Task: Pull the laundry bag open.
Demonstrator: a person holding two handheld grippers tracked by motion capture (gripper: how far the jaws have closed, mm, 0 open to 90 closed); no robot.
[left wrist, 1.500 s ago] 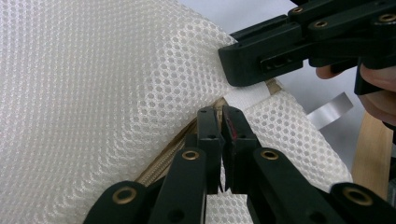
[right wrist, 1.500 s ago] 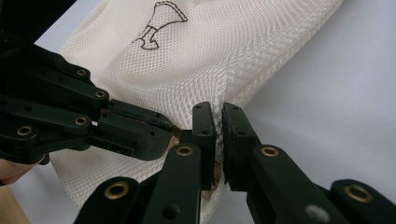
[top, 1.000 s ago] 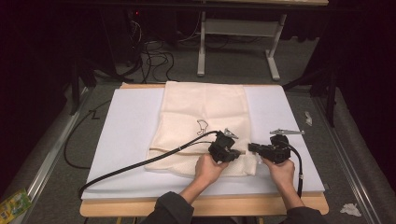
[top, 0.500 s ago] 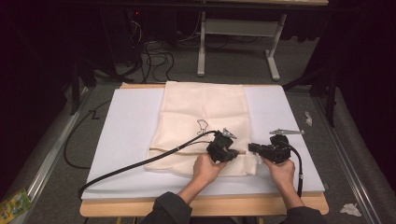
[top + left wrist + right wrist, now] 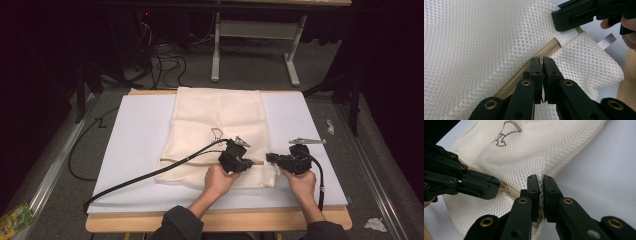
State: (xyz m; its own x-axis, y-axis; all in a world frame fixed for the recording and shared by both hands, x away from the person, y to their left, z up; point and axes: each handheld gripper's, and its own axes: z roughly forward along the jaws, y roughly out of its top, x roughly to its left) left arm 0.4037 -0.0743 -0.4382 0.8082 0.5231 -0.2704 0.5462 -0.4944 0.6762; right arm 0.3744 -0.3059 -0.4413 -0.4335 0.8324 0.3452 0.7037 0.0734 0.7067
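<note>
Lying flat on the white worktop [image 5: 130, 140], the mesh bag [image 5: 220, 120] has its zipper [image 5: 524, 72] near the front edge. Both hands reach in low from the near side. The left gripper [image 5: 542, 62] is clamped on the zipper; the right gripper [image 5: 541, 185] pinches the mesh at the bag's end.

a dim lab or test room set up for recording: a wooden bench [image 5: 220, 222] topped with a white board [image 5: 135, 145] stands on grey carpet [image 5: 65, 200], ringed by dark curtains. behind it, loose black cables [image 5: 167, 62] trail across the floor beside the white metal legs of a second desk [image 5: 255, 37].
</note>
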